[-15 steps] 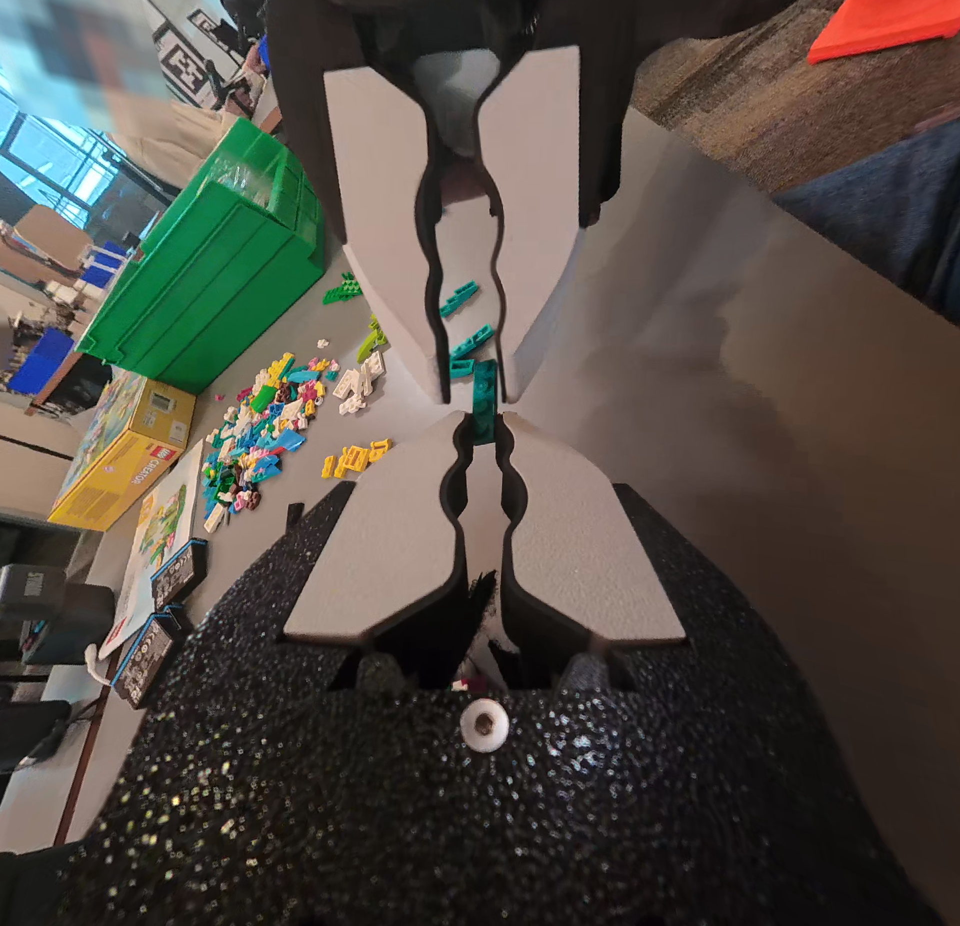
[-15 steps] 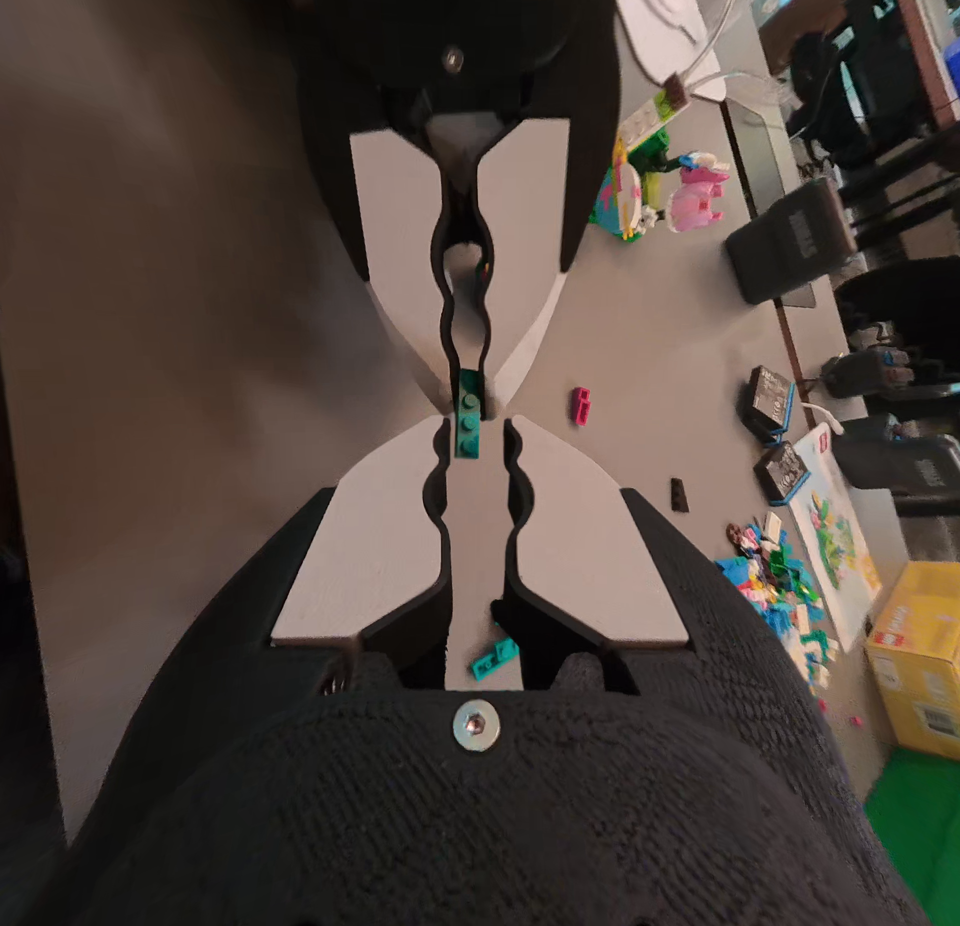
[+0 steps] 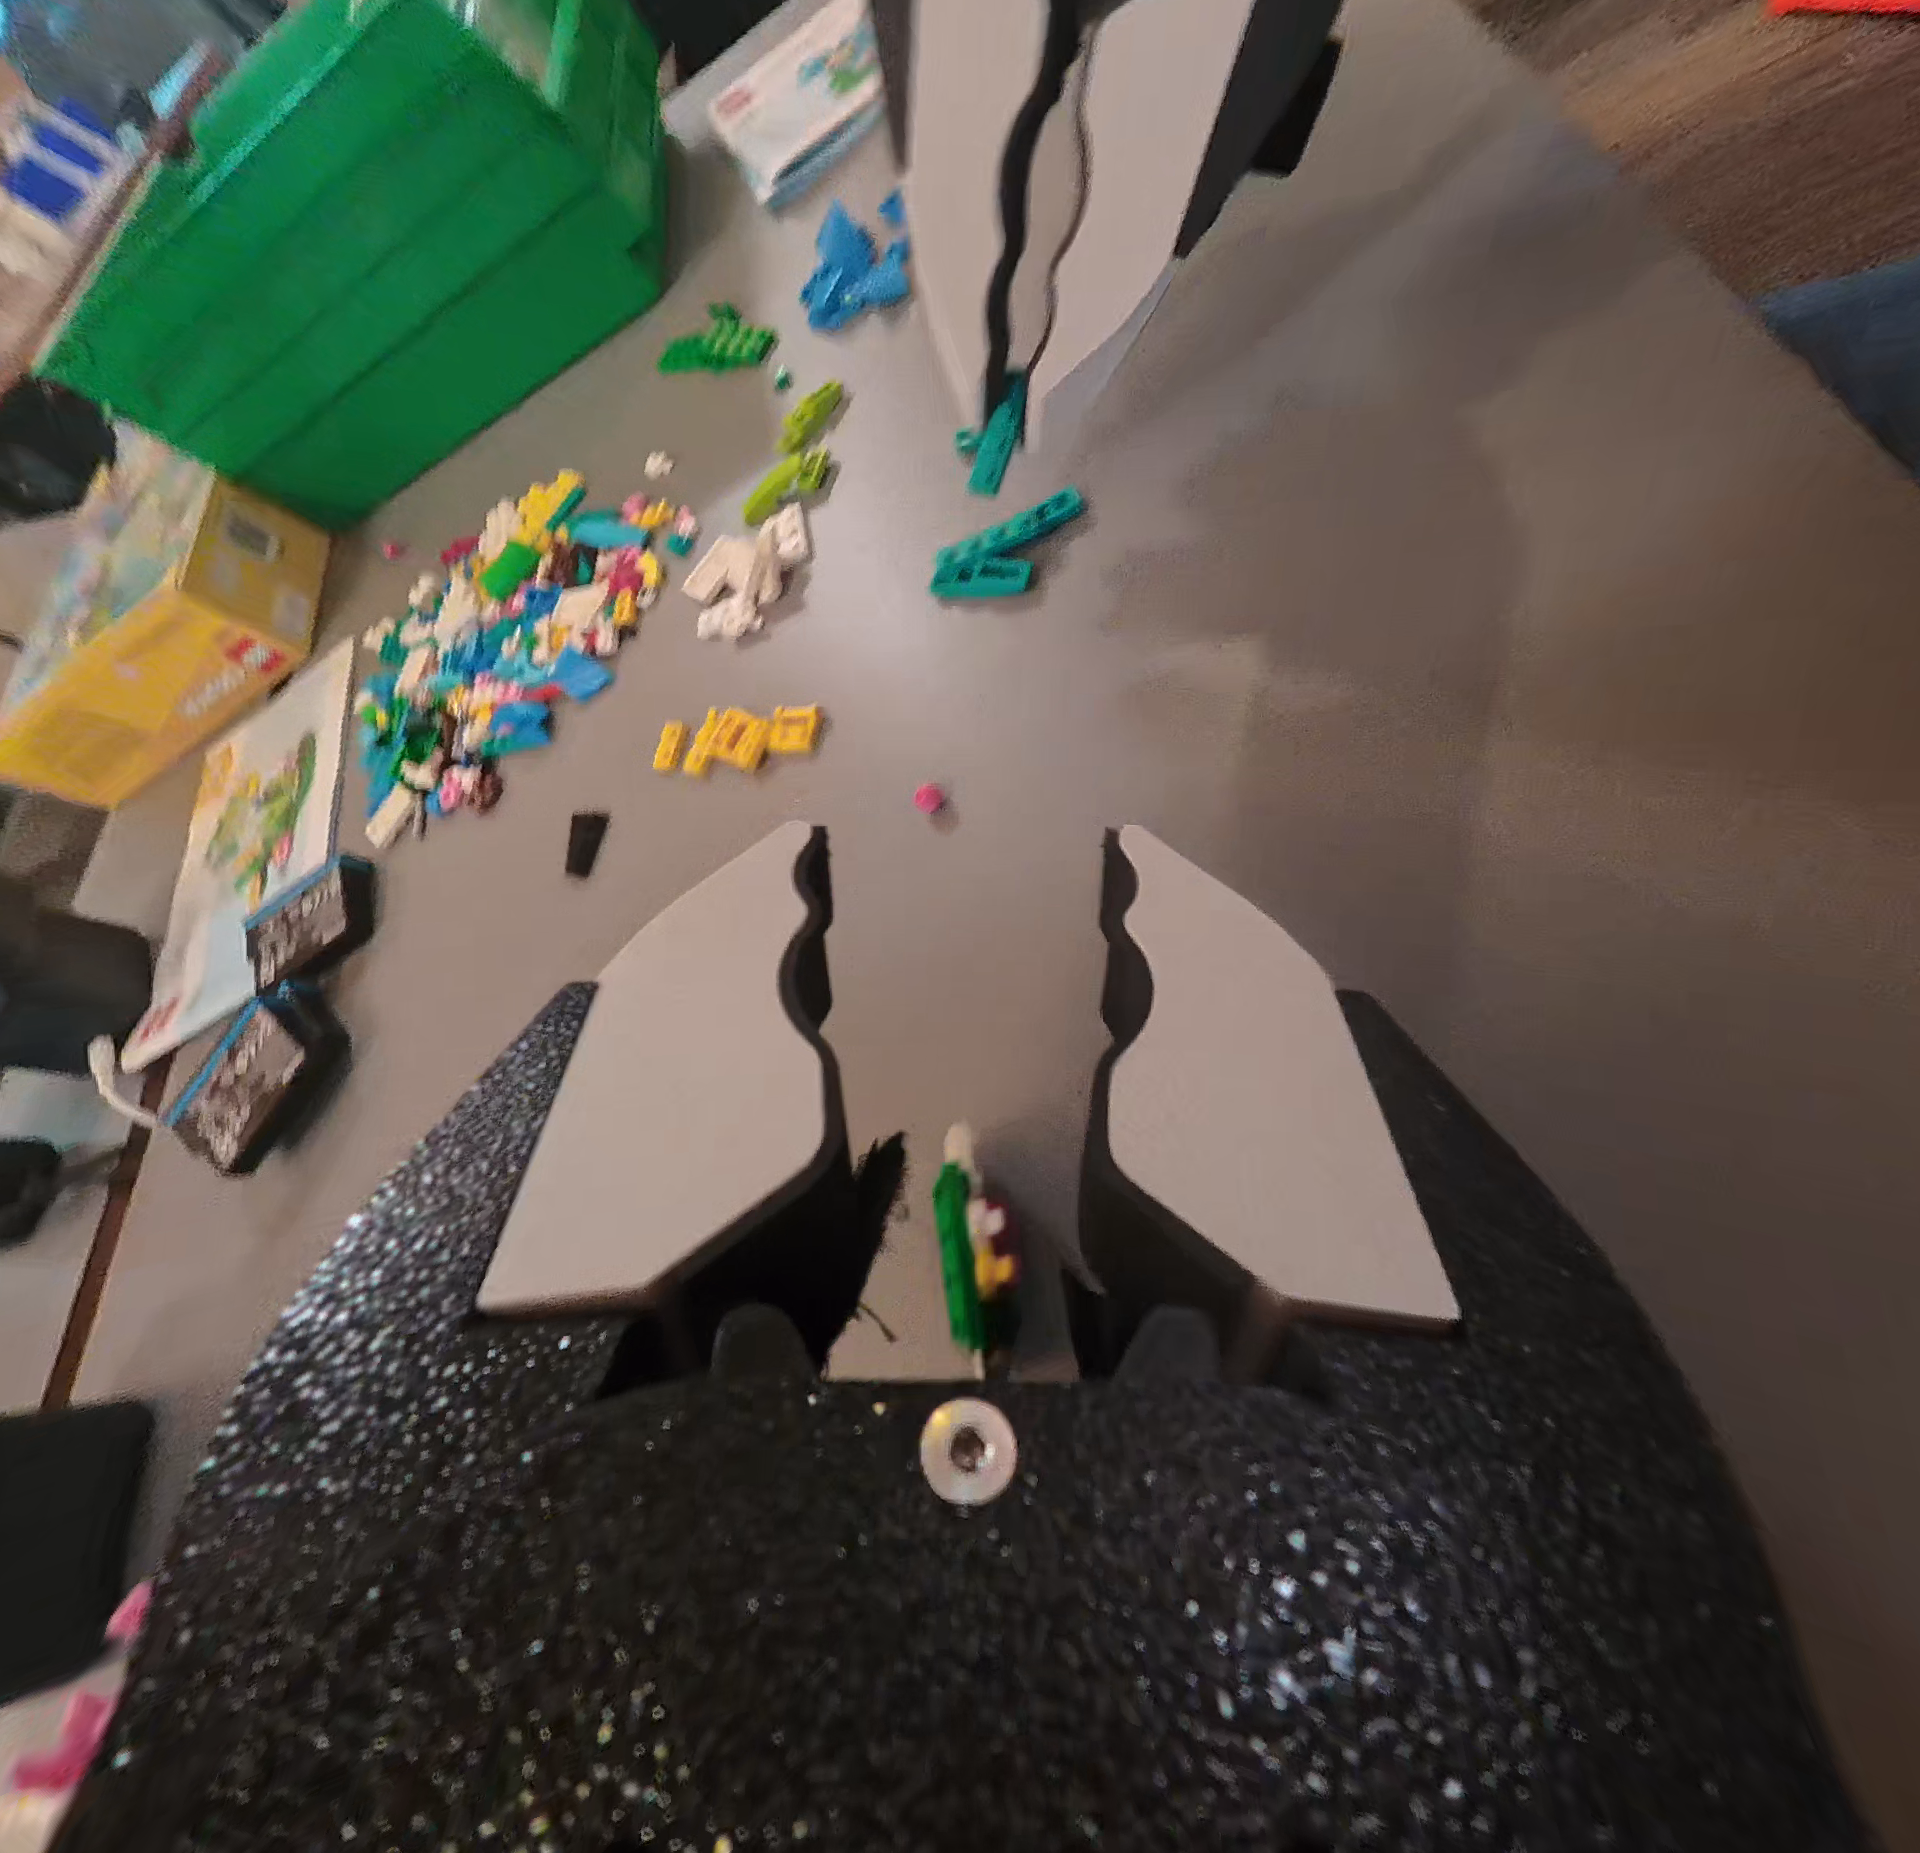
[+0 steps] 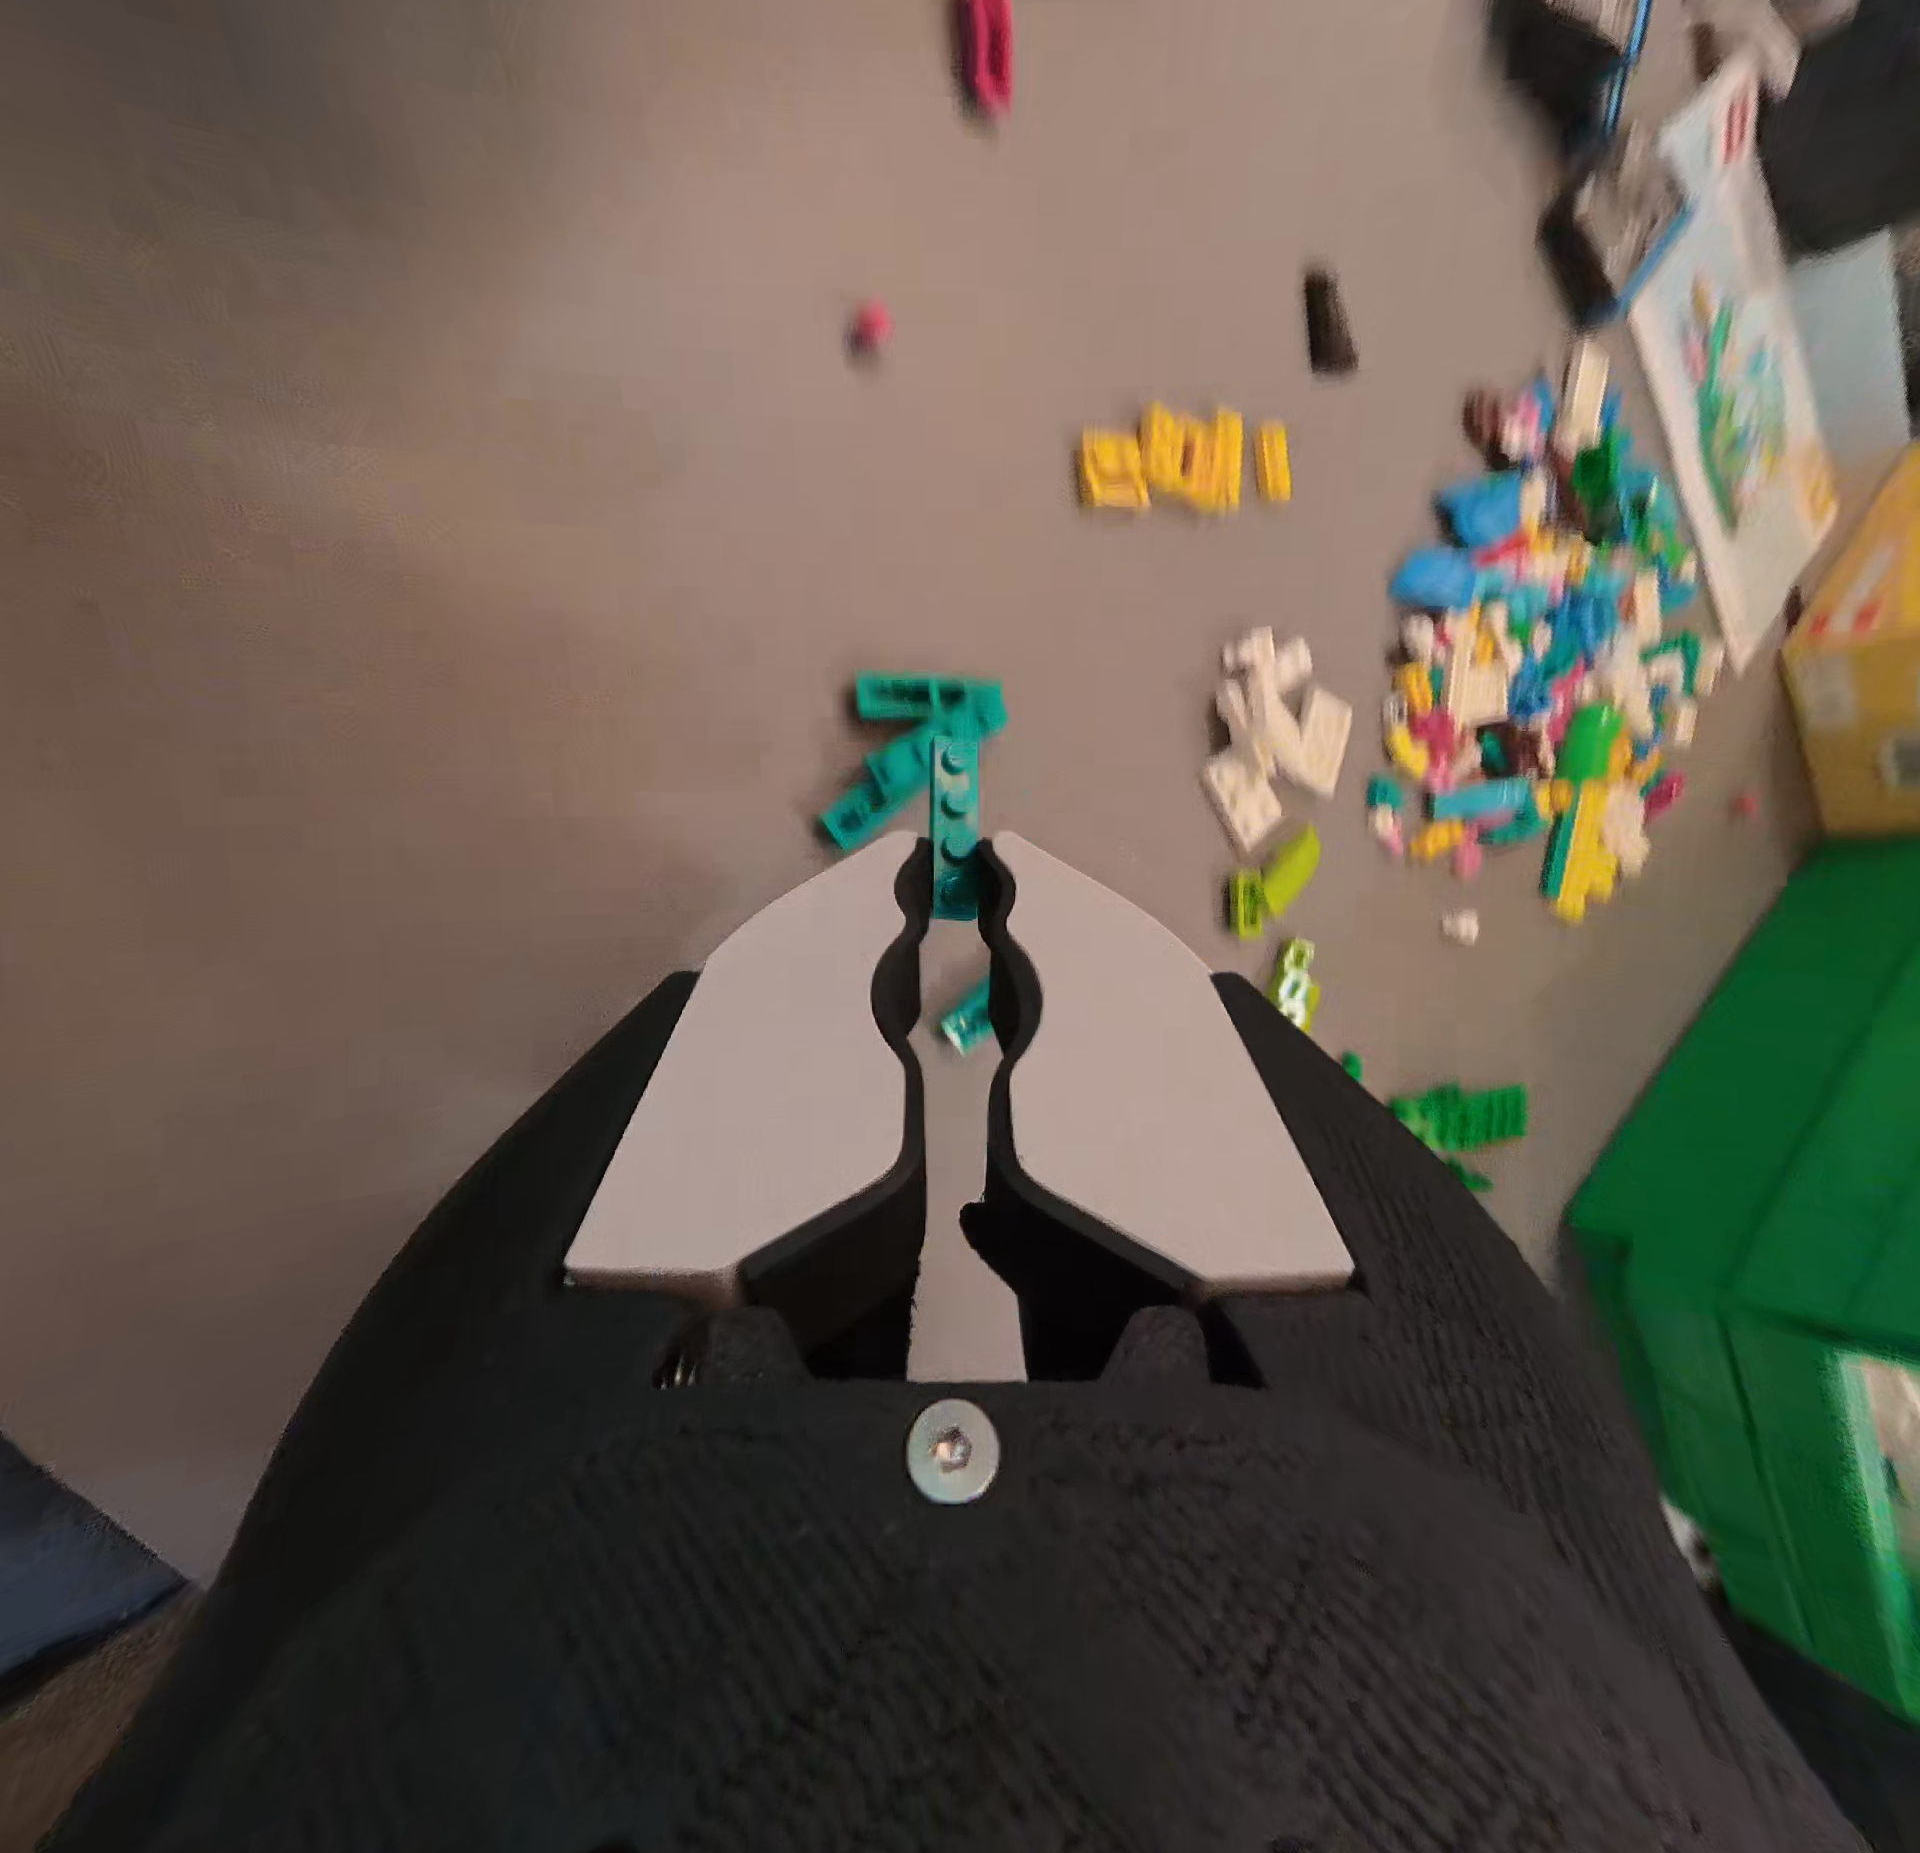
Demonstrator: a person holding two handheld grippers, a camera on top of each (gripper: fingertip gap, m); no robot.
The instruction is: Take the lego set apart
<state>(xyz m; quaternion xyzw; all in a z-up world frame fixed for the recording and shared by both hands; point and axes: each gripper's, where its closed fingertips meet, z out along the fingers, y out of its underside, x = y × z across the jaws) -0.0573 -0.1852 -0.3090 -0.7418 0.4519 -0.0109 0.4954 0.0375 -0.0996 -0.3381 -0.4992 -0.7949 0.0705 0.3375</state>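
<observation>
My right gripper (image 4: 954, 847) is shut on a narrow teal lego plate (image 4: 954, 801), held above a small group of teal pieces (image 4: 914, 733) on the grey table. It also shows far off in the left wrist view (image 3: 1013, 390), with the teal plate (image 3: 995, 447) hanging from its tips. My left gripper (image 3: 964, 847) is open and empty above the table. A small green and white lego build (image 3: 966, 1242) lies on the table between its finger bases.
Sorted piles lie on the table (image 3: 1351, 660): yellow (image 3: 743, 738), white (image 3: 753, 567), lime (image 3: 795, 453), blue (image 3: 852, 265), and a mixed heap (image 3: 499, 640). A green bin (image 3: 353, 245), yellow box (image 3: 145, 640), booklet (image 3: 270, 827) and a pink stud (image 3: 928, 797) are around.
My left gripper has opened, let go of the teal plate and drawn back. My right gripper keeps the plate and has swung toward the teal pile.
</observation>
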